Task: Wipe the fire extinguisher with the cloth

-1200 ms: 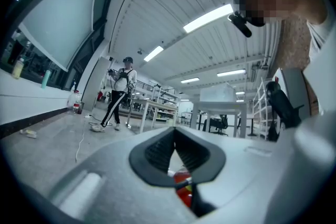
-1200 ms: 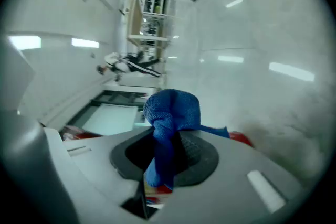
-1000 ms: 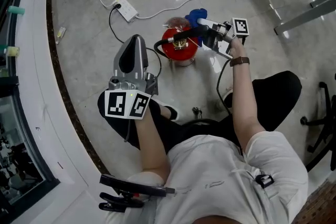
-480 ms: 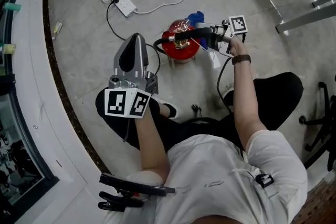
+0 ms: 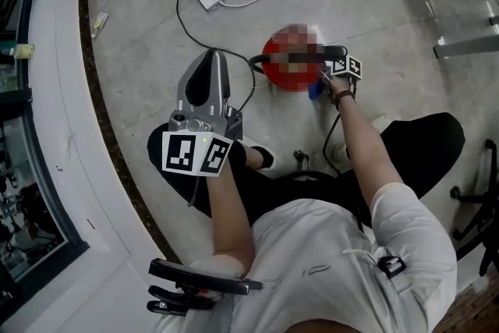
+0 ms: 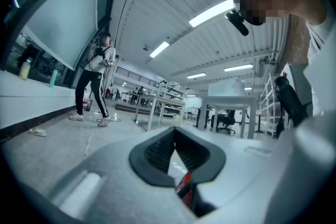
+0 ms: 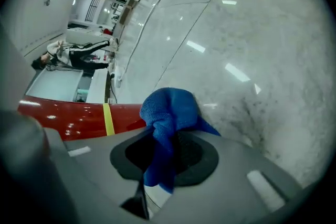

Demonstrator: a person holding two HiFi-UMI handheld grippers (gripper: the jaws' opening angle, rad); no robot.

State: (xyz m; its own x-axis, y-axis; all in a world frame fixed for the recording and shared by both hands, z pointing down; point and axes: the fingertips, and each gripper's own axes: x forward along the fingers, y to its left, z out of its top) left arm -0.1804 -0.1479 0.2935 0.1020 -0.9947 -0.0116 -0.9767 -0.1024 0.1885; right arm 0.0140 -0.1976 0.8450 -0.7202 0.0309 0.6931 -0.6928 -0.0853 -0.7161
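Blue cloth (image 7: pixel 170 107) pinched in right gripper (image 7: pixel 163 150) | just beside red fire extinguisher (image 7: pixel 68 115)

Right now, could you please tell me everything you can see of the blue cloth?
The cloth is bright blue with a fine, towel-like weave, bunched into a wad rather than spread flat. The right hand-held gripper is shut on it: a strip runs down between the jaws and the wad bulges past their tips. It sits beside the red fire extinguisher, near its yellow band, and seems to touch it, though contact is hard to confirm. In the head view only a blue corner shows.
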